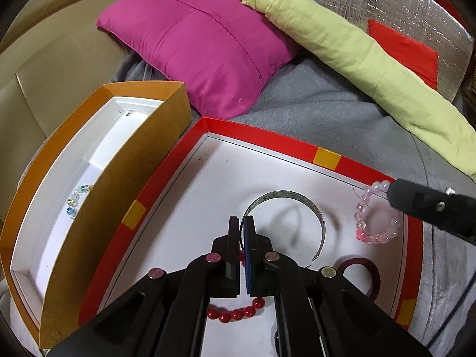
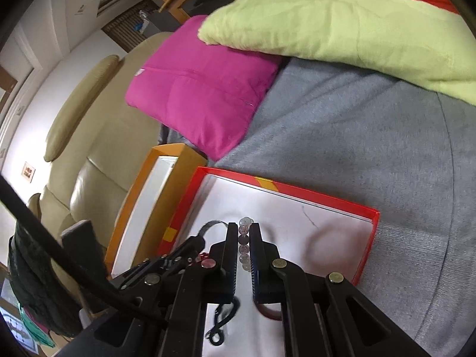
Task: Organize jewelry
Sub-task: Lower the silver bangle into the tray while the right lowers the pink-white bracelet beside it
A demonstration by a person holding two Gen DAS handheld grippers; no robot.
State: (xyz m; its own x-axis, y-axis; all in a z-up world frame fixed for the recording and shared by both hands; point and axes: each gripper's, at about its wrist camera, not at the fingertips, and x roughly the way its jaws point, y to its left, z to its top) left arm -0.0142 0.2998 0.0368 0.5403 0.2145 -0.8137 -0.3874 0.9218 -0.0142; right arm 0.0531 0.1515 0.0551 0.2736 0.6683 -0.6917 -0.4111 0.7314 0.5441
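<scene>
My left gripper (image 1: 241, 223) is shut on one end of a silver open bangle (image 1: 285, 194), which hangs a little above the white floor of the red tray (image 1: 267, 138) and casts a shadow there. From the right, my right gripper (image 1: 392, 190) comes in over the tray's rim, shut on a pink bead bracelet (image 1: 375, 218) that dangles from it. In the right wrist view the beads (image 2: 244, 239) sit between the fingers of the right gripper (image 2: 244, 229). A red bead bracelet (image 1: 235, 314) and a dark red bangle (image 1: 361, 270) lie on the tray.
An orange box (image 1: 166, 110) with a white lining stands left of the tray and holds a pastel bead bracelet (image 1: 76, 197). A black cord (image 2: 220, 321) lies on the tray. A magenta cushion (image 1: 196, 44) and a green bolster (image 1: 342, 44) lie behind on the grey blanket (image 1: 321, 104).
</scene>
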